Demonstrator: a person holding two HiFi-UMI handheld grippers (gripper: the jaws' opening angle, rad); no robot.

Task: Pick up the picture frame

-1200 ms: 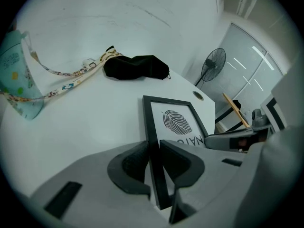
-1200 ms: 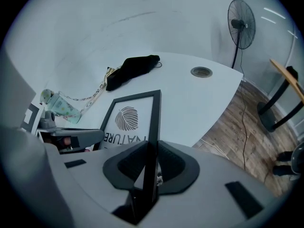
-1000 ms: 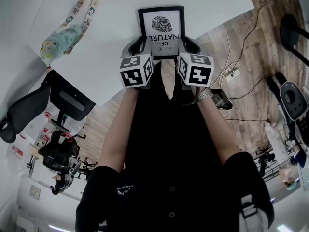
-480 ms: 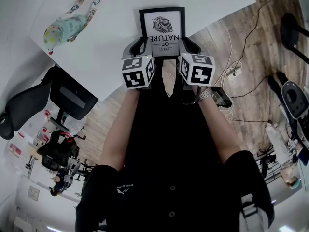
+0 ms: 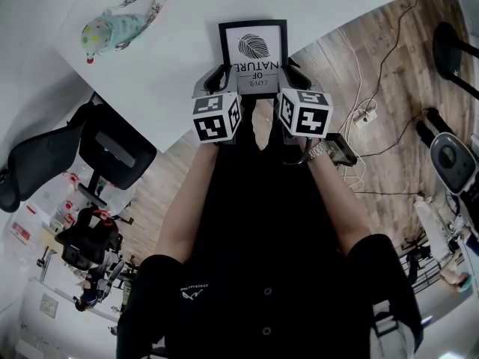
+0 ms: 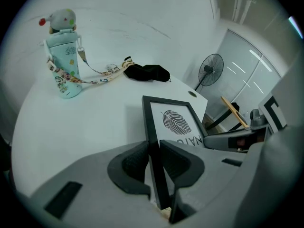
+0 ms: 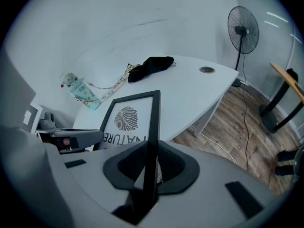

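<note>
The picture frame [image 5: 252, 47] is black with a white print of a dark leaf and lettering. It hangs tilted over the near edge of the white table [image 5: 172, 66], held by both grippers. My left gripper [image 5: 217, 75] is shut on the frame's left bar; the left gripper view shows that bar between the pads [image 6: 153, 146]. My right gripper [image 5: 288, 70] is shut on the right bar, which runs between its pads [image 7: 152, 146]. The frame's print [image 6: 176, 122] [image 7: 127, 119] faces up. Each gripper shows at the edge of the other's view.
A pale green bottle [image 5: 112, 30] [image 6: 64, 63] with a patterned strap lies at the table's left, and a black cloth [image 6: 147, 71] [image 7: 152, 63] lies farther back. A standing fan [image 7: 243, 32], an office chair [image 5: 97, 144] and cables on the wooden floor [image 5: 363, 111] surround the table.
Both grippers have drawn the frame back toward the person and the table's near edge. The bottle and tabletop have slid away in the head view.
</note>
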